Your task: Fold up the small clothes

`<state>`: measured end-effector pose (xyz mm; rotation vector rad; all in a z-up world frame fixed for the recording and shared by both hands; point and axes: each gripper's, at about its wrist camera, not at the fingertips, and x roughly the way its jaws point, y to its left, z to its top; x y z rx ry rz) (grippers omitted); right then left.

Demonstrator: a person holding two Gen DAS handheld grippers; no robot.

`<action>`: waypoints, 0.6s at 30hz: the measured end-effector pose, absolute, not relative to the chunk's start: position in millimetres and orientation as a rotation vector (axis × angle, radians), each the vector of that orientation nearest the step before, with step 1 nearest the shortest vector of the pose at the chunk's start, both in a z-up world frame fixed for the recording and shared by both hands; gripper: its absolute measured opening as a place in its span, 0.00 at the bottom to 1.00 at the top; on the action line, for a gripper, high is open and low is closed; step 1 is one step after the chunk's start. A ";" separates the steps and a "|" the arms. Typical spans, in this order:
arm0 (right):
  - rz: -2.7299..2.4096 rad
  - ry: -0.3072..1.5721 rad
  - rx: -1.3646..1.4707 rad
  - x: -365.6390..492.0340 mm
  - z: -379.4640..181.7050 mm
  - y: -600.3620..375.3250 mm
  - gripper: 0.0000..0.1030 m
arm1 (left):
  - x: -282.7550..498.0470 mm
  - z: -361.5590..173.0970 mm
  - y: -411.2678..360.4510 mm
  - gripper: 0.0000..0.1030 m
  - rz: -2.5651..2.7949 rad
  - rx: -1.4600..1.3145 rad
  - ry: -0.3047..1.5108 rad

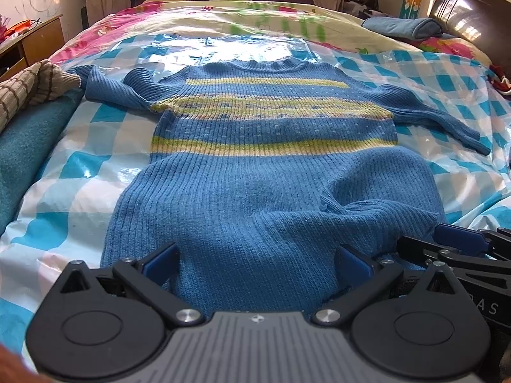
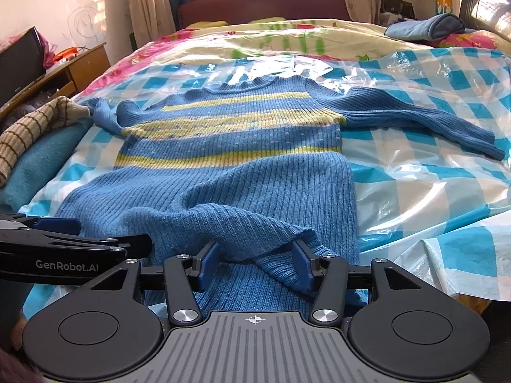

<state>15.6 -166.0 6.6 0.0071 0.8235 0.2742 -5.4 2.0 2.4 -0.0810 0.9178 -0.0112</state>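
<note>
Left wrist view. The left gripper is seen with its jaws spread wide and nothing clamped; the blue pads are set over the hem of a blue knitted sweater, which passes between them. The sweater is laid flat ahead of the claw, neck at the far end, crossed by yellow stripes. One sleeve is extended ahead and to the right; the other sleeve is bent back on itself ahead and to the left. The hem corner to the right of the claw is raised in a fold. The right gripper is seen just beside, to the right. A checked blue and white plastic sheet is spread under the sweater on a bed. A brown-striped beige garment and a teal towel are recorded far left; a folded blue cloth far ahead, right.

Right wrist view. The right gripper is seen released, with the jaws apart; a lifted fold of the sweater hem lies between the pads, unpinched. The body of the sweater extends ahead and left of the claw, the long sleeve ahead and right. The left gripper is seen at the left, lettered GenRobot.AI. The plastic sheet fills the right. A wooden desk stands far left, a dark red headboard far ahead.
</note>
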 end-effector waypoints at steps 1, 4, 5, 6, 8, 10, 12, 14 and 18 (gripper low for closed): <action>0.273 0.823 0.005 15.5 6.8 -165.7 0.49 | -5.6 2.5 2.4 1.00 -0.011 -0.082 0.917; 0.270 0.820 -0.001 15.4 7.7 -164.6 0.49 | -6.1 3.0 3.5 1.00 -0.012 -0.086 0.914; 0.268 0.820 -0.003 15.4 8.0 -164.5 0.49 | -6.2 3.1 3.1 1.00 -0.013 -0.087 0.913; 0.267 0.819 -0.004 15.4 8.3 -164.6 0.49 | -6.4 3.1 3.0 1.00 -0.014 -0.087 0.913; 0.262 0.819 -0.008 14.5 8.9 -163.8 0.50 | -6.9 3.3 3.0 1.00 -0.015 -0.087 0.911; 0.258 0.819 -0.011 13.9 9.6 -163.3 0.50 | -7.4 3.3 3.2 1.00 -0.015 -0.088 0.909; 0.255 0.820 -0.014 13.9 10.0 -162.9 0.50 | -7.2 3.3 3.1 1.00 -0.014 -0.090 0.912; 0.252 0.822 -0.017 13.9 10.1 -162.2 0.51 | -6.8 3.2 3.4 1.00 -0.011 -0.094 0.915; 0.246 0.821 -0.025 13.6 11.2 -161.8 0.53 | -7.2 3.7 4.7 1.00 -0.008 -0.103 0.913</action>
